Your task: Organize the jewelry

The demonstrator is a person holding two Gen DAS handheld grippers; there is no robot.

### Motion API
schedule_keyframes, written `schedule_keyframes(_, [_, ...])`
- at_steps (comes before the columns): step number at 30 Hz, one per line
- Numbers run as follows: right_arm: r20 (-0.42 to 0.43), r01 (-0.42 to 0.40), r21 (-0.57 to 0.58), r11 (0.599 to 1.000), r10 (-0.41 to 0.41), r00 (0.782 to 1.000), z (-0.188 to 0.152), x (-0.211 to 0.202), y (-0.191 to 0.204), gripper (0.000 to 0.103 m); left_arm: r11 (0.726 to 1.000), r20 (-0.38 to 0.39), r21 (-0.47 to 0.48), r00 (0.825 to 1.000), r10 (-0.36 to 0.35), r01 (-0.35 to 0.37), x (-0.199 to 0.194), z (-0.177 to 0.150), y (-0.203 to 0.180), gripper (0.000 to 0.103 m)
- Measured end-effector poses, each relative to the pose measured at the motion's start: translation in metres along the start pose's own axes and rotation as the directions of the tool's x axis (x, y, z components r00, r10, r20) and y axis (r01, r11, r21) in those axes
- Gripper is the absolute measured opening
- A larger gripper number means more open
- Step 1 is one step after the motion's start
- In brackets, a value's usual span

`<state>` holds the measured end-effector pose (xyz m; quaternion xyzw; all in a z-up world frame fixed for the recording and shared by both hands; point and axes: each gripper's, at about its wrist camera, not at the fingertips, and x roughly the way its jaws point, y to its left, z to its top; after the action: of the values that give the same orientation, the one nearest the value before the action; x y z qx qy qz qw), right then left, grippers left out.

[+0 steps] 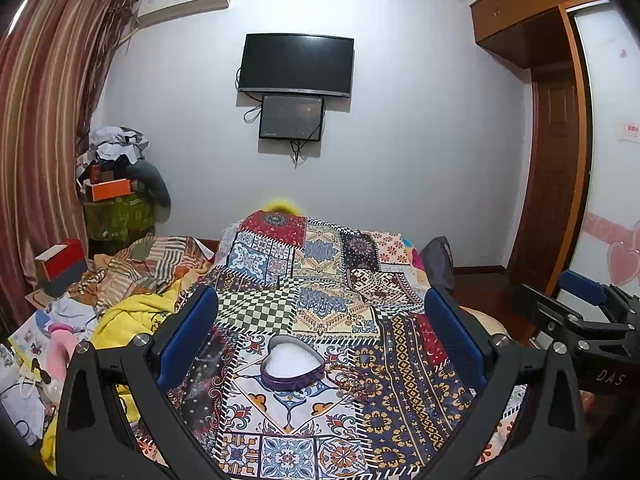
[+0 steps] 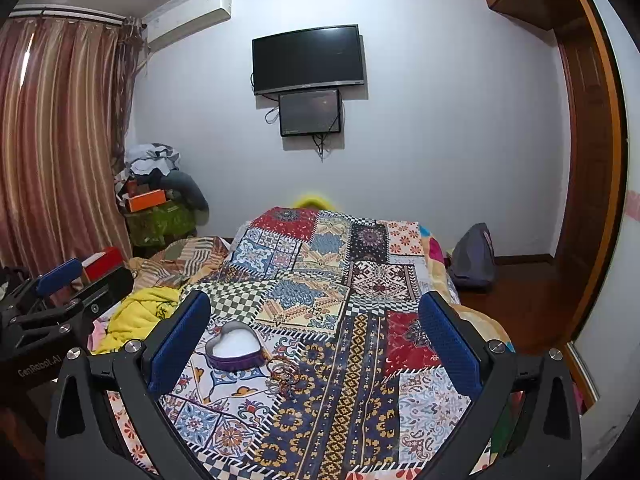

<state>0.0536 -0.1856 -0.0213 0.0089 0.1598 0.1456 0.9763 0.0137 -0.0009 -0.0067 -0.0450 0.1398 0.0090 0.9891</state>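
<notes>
both tools, the left tool (image 1: pixel 320 332) and the right tool (image 2: pixel 316 336), hang wide and empty above the bed (image 1: pixel 400 360). by my reading no piece is picked up yet: the tangled bracelets (image 1: pixel 352 384) lie on the patchwork cover, touching the open heart-shaped box (image 1: pixel 292 364). the next move calls for lowering one tool to pinch a thin loop.

Place: a lived-in home bedroom.
Bed: covered with a multicoloured patchwork-print cloth (image 1: pixel 320 280).
Wall: a black flat-screen television (image 1: pixel 296 65) mounted above a smaller dark screen (image 1: pixel 291 117).
Window side: striped reddish-brown curtains (image 1: pixel 44 120), white air conditioner (image 1: pixel 184 0).
Storage: brown wooden wardrobe (image 1: pixel 548 120).
Clutter: heaped clothes and boxes (image 1: pixel 116 168).
</notes>
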Motion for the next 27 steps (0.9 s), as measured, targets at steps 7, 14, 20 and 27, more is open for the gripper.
schedule_keyframes(7, [-0.041,0.01,0.006,1.0,-0.01,0.999,-0.005,0.014,-0.007,0.103,1.0,-0.055,-0.003,0.998,0.012,-0.012,0.023,-0.006,0.001,0.103])
schedule_keyframes(14, [-0.112,0.038,0.013,0.999,-0.037,0.993,-0.015,0.037,-0.022,0.103,0.999,-0.134,-0.019,0.991,0.032,-0.035,0.058,-0.018,0.004,0.103])
schedule_keyframes(20, [-0.204,0.057,-0.027,0.998,-0.061,0.977,-0.029,0.064,-0.032,0.103,0.999,-0.205,-0.036,0.978,0.031,-0.039,0.091,-0.033,0.007,0.103])
schedule_keyframes(27, [-0.319,0.068,-0.131,0.989,-0.107,0.942,-0.056,0.099,-0.038,0.103,0.998,-0.318,0.0,0.946,0.058,-0.061,0.134,-0.061,0.011,0.103])
